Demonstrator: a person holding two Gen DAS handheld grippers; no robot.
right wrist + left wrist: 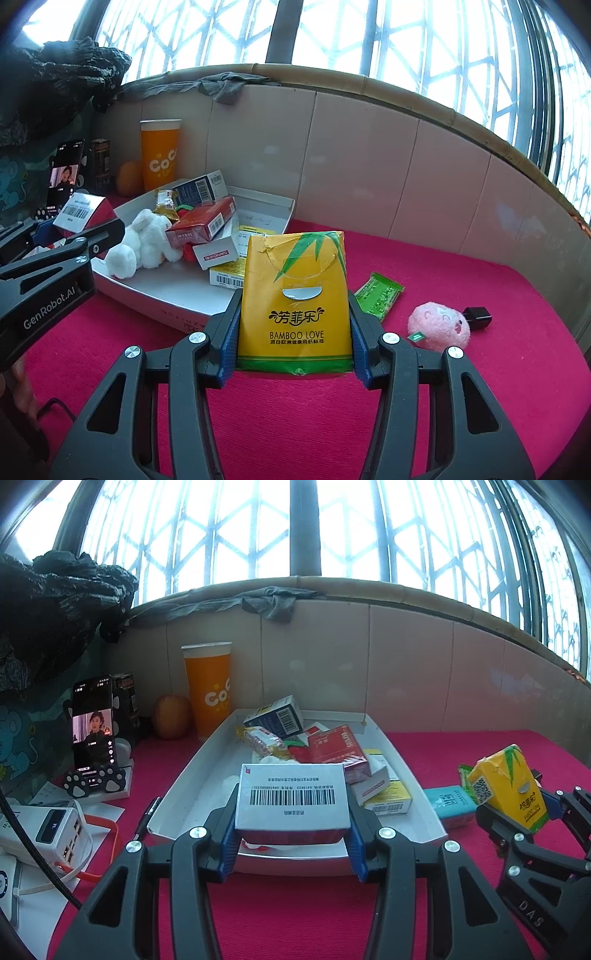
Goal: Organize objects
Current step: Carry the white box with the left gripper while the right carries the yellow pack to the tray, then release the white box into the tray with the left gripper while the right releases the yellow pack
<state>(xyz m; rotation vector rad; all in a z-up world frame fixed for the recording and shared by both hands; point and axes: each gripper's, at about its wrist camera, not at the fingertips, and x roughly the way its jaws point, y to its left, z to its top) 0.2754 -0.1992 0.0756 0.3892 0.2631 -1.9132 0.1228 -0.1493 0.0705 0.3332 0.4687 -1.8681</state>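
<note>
The left gripper (293, 840) clamps a barcoded box (292, 803) above the white tray (184, 786)'s near edge. The right gripper (294, 338) grips a yellow tissue pack (295, 295) beside the tray. Lower each into bare tray floor before releasing.

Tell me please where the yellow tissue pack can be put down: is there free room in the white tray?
The tray is bare only along its near edge, in front of the white plush rabbit; boxes fill the rest. Outside, red cloth is bare behind the pink plush and green packet.
</note>
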